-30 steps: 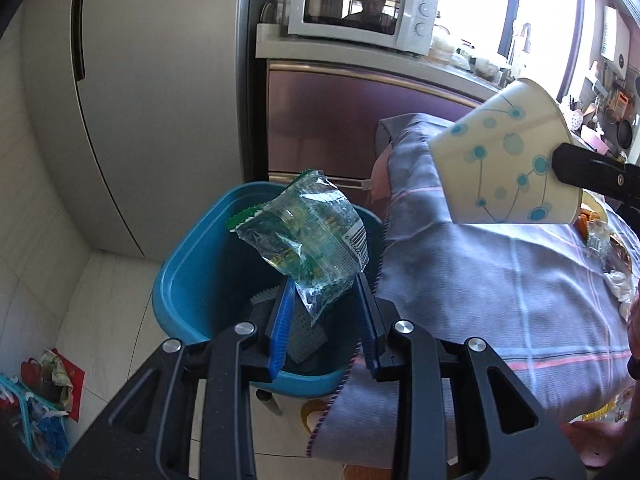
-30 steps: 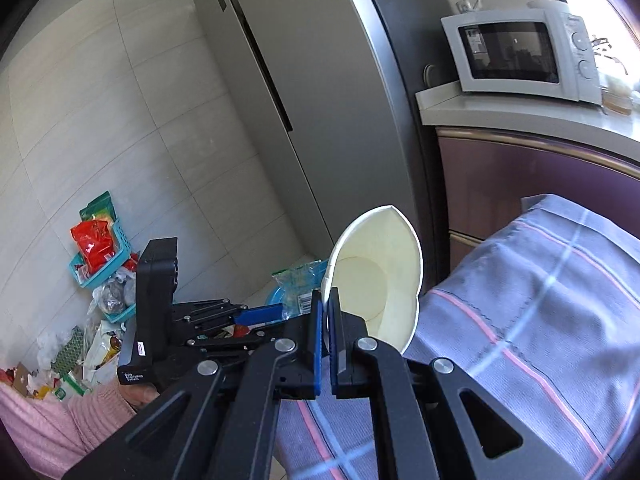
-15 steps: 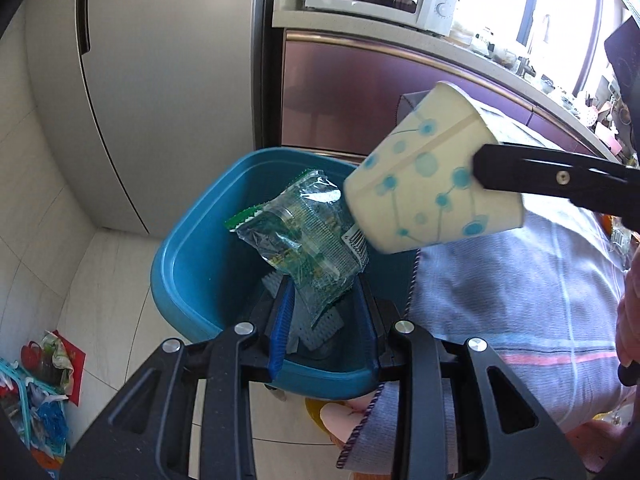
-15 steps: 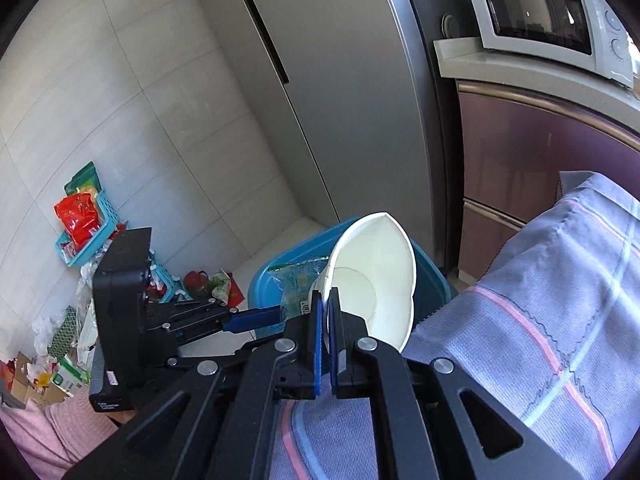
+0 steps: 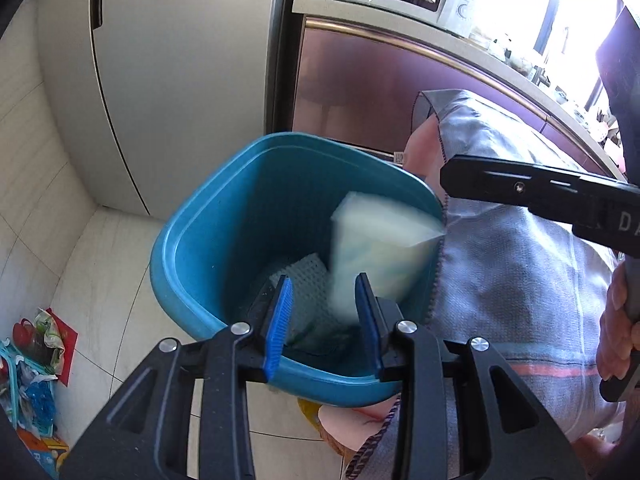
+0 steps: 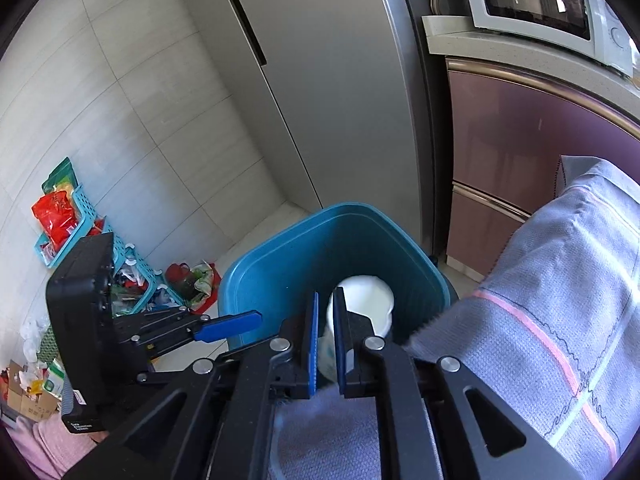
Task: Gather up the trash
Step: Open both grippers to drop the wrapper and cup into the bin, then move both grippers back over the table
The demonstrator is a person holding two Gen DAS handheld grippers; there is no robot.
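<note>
Blurred tapered paper cup [image 5: 380, 248] inside smooth blue bin [image 5: 192, 232]

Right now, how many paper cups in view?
1. The paper cup, motion-blurred, is inside the blue bin, just ahead of the right gripper. More could be hidden beneath it.

Your bin [image 5: 192, 248] stands on the floor just left of the cloth-covered table [image 5: 520, 280], the fridge [image 5: 180, 80] behind it. Inside it, blurred, what seems the paper cup [image 5: 380, 248] sits toward the table side.
</note>
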